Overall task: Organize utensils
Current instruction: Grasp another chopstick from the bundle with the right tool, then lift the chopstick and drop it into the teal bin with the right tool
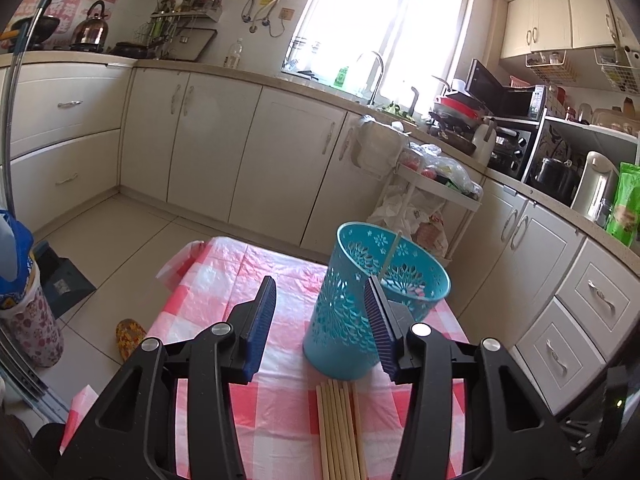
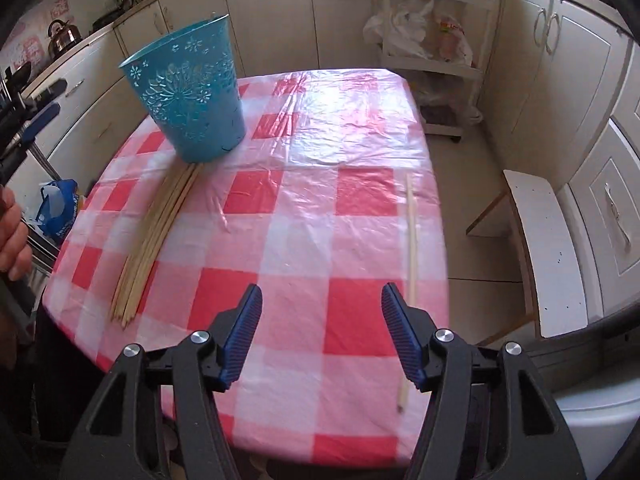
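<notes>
The bench (image 2: 320,240) is covered w/ a red-and-white checked plastic cloth. A teal perforated basket (image 2: 188,88) is seen upright near the far left corner in the right wrist view; one chopstick (image 1: 390,254) is seen leaning inside it against the rim in the left wrist view.

Left tool (image 1: 322,294): jaws are held apart, released, nothing clamped. The basket is seen just ahead, partly between the fingers and partly behind the right-side finger; pads are not seen pressing on it. A bundle of chopsticks (image 1: 340,432) is laid flat on the bench directly below the tool, betw. the two arms, w/ far ends touching or just short of the basket base (cannot be told which).

Right tool (image 2: 322,300): jaws are spread wide, released, empty; only cloth is seen between the fingers. It is pointed steeply down at the near edge of the bench. A single chopstick (image 2: 410,264) is laid lengthwise just to the right of the right-side finger, near the bench's right edge, its near end passing behind that finger; not between the jaws. The bundle is seen well to the left of this tool, fanned slightly, running from the basket base toward the near left edge.

A hand (image 2: 14,236) is seen at the left border of the right wrist view.
</notes>
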`<act>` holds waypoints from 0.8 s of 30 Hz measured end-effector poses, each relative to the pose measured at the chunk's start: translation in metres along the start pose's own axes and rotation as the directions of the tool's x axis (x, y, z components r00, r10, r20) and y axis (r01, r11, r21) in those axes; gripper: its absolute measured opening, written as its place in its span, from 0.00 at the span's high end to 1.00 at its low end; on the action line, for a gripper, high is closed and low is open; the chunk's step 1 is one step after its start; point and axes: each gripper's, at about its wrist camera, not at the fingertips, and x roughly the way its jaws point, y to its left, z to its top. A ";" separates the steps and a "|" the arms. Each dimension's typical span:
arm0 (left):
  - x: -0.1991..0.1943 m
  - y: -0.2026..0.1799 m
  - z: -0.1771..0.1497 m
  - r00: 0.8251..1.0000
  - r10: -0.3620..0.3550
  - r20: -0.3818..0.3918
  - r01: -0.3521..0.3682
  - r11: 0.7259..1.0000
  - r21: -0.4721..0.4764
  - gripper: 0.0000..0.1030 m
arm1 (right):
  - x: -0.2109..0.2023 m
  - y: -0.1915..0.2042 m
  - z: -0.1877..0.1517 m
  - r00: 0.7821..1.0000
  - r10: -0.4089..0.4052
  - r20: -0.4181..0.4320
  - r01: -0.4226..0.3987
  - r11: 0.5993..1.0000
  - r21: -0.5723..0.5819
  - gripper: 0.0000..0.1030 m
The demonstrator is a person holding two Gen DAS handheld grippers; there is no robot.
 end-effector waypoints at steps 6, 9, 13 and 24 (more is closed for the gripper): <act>0.005 -0.004 -0.009 0.999 -0.018 -0.032 0.018 1.000 0.000 0.57 | 0.012 -0.025 0.034 0.998 -0.061 0.016 0.062 0.998 -0.026 0.61; 0.001 -0.006 -0.008 1.000 -0.017 -0.019 0.017 1.000 0.017 0.56 | 0.041 -0.036 0.054 0.997 -0.072 -0.029 0.070 0.996 -0.050 0.77; 0.004 0.002 -0.007 1.000 -0.003 -0.026 0.003 1.000 -0.001 0.55 | 0.062 -0.047 0.063 0.993 -0.082 -0.080 0.078 0.995 -0.056 0.83; 0.008 0.004 -0.003 1.000 -0.004 -0.028 0.004 1.000 -0.001 0.55 | 0.080 -0.051 0.075 0.990 -0.078 -0.114 0.068 0.993 -0.092 0.94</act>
